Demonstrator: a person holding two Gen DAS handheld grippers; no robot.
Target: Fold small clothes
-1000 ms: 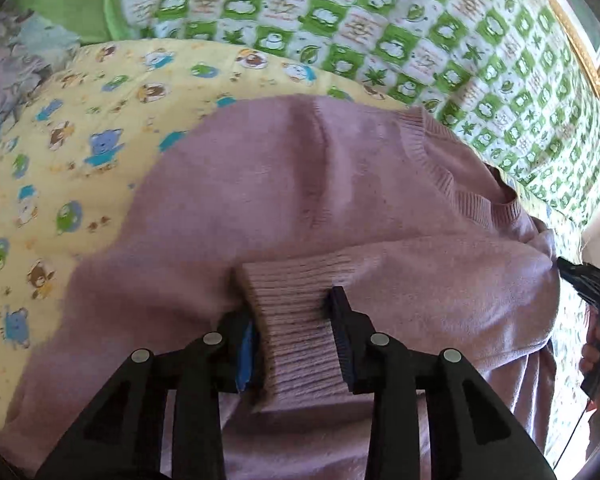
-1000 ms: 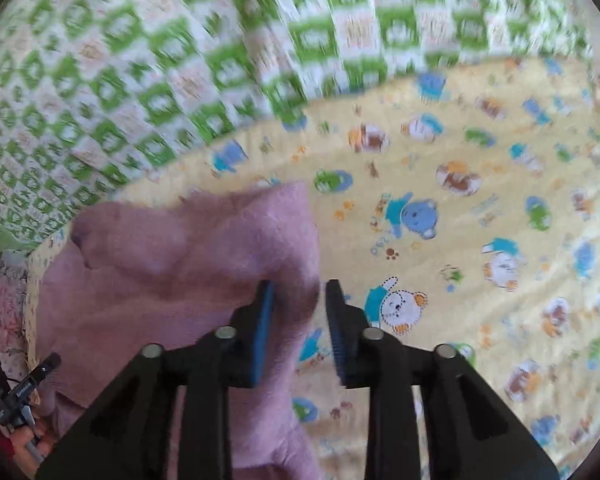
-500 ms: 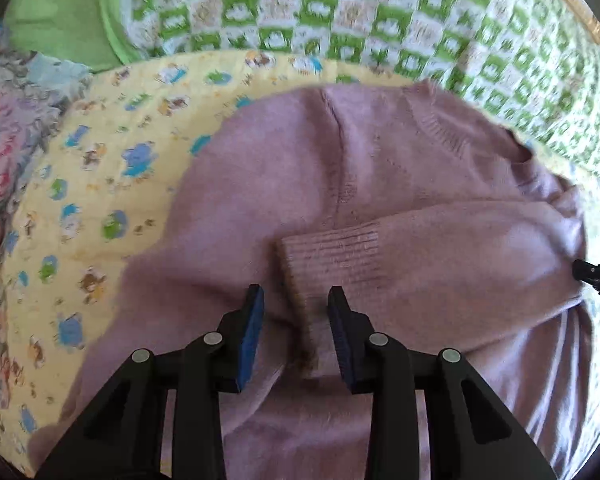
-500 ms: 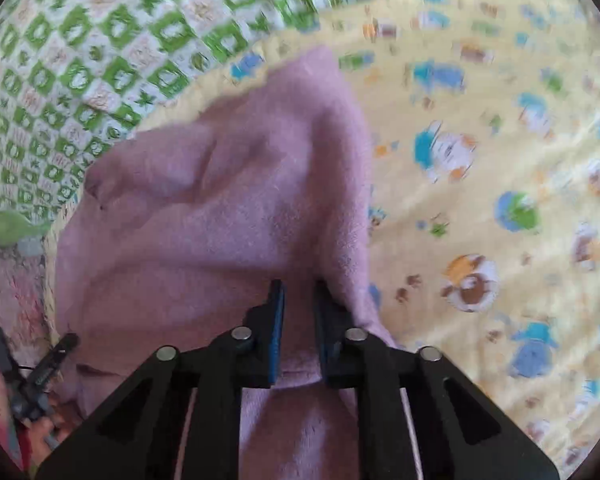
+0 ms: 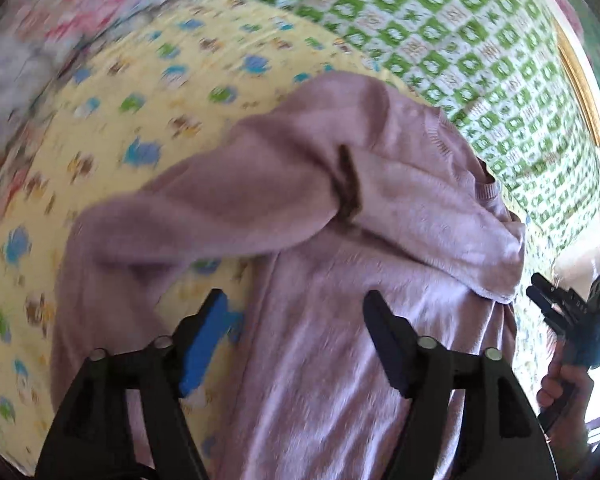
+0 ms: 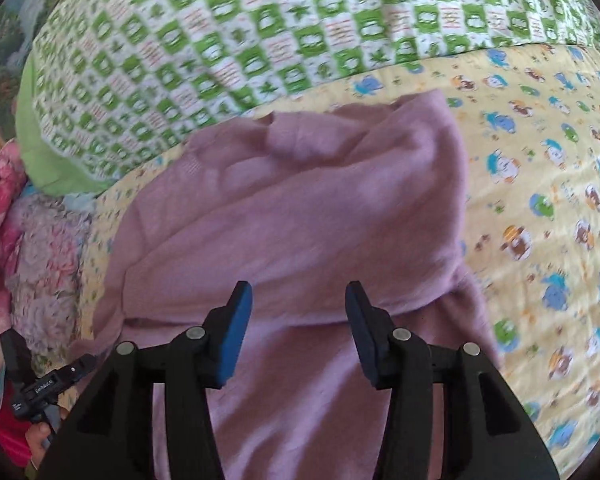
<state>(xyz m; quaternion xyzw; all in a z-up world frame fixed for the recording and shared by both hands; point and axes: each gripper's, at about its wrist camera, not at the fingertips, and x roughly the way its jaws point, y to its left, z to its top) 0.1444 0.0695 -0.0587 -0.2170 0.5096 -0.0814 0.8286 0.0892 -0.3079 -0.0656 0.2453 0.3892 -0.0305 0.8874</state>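
Observation:
A small mauve knit sweater point(image 5: 380, 208) lies on a yellow cartoon-print sheet point(image 5: 112, 120). One sleeve is folded across its body; the other sleeve point(image 5: 148, 216) trails out to the left. My left gripper point(image 5: 296, 320) is open and empty, hovering over the sweater's left edge. The sweater also shows in the right wrist view point(image 6: 300, 208), with a sleeve folded across it. My right gripper point(image 6: 298, 312) is open and empty just above the lower body of the sweater. The right gripper also shows at the far right of the left wrist view point(image 5: 568, 312).
A green-and-white checked quilt point(image 6: 260, 28) lies behind the sheet. Pink floral bedding point(image 6: 32, 232) is bunched at the left. A gold picture frame point(image 5: 584, 80) hangs on the wall at far right. The yellow sheet point(image 6: 540, 200) extends right of the sweater.
My left gripper let go of the ribbed cuff, opened wide and swung left. My right gripper, shut on the sweater's edge half a second ago, has opened and drawn back.

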